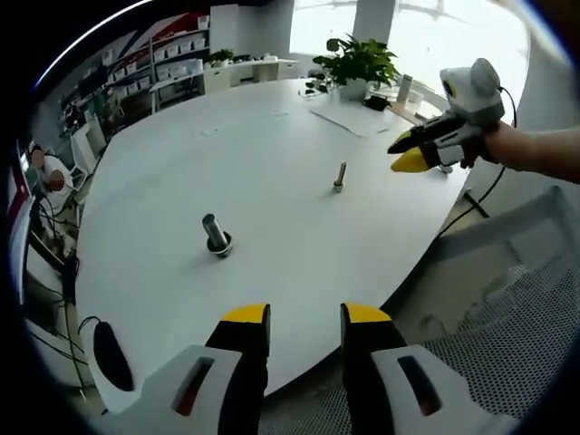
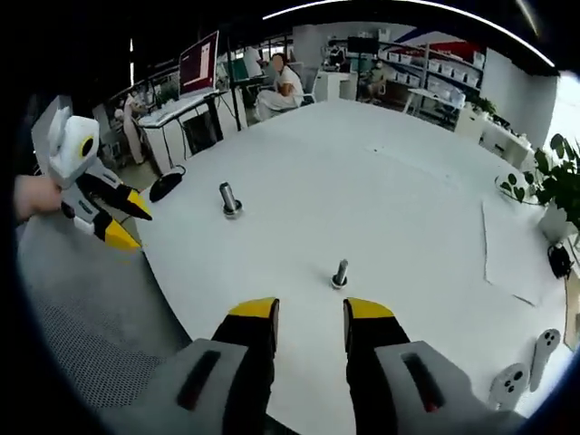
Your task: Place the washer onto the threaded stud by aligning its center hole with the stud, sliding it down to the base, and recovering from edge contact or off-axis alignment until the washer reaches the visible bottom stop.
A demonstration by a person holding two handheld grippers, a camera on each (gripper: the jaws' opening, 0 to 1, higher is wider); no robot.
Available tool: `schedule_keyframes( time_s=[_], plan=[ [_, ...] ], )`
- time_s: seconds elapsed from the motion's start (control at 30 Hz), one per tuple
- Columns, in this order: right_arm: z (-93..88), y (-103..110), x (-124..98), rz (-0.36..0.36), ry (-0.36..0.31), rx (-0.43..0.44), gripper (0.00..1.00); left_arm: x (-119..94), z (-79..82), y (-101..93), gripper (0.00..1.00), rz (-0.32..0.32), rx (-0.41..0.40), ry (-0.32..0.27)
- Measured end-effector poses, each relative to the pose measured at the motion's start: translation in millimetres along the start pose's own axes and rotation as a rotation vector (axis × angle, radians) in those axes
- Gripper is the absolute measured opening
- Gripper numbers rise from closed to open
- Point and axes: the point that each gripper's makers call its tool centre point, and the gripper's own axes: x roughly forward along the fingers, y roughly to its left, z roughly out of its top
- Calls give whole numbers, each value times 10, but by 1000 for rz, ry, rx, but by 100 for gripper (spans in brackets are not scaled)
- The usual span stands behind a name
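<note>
White laminate table (image 1: 272, 154), large and rounded, carries two small metal items, well apart.

Left item: a stubby grey cylinder standing in a dark ring base (image 1: 217, 236), tilted slightly in the left gripper view, nearer the table edge on the left gripper's side. Whether the dark ring is the washer or a fixed base cannot be told.

Right item: a slim upright stud on a small flared foot (image 1: 340, 177), towards the middle of the table; the right gripper view shows it (image 2: 340, 273) just ahead of that gripper. Threads are too small to confirm.

Left gripper (image 1: 305, 315): jaws parted, nothing between them, held off the near table edge. Right gripper (image 2: 311, 311): jaws likewise parted and empty, above the table edge.

Handling judgement: a washer would be light, rigid, thin and smooth, lying flat, so likely slippery and hard to lift from the laminate. Best taken by its outer rim on opposite sides, leaving the centre hole free. The stud looks narrow-footed and could tip if struck off-axis.
</note>
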Motion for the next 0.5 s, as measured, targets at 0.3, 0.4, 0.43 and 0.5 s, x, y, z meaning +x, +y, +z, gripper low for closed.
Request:
schedule_keyframes(
  time_s=[0.3,0.4,0.43,0.5],
  plan=[
    [88,149,-336,10,-111,112,32,-31,90,10,29,1,-25,-43],
    [46,225,-399,15,-113,136,32,-57,124,22,29,4,-37,-63],
    [42,238,-412,16,-103,143,32,-64,139,29,30,5,-42,-73],
    [108,248,-471,8,-132,158,32,-99,173,39,30,10,-54,-89]
  ],
)
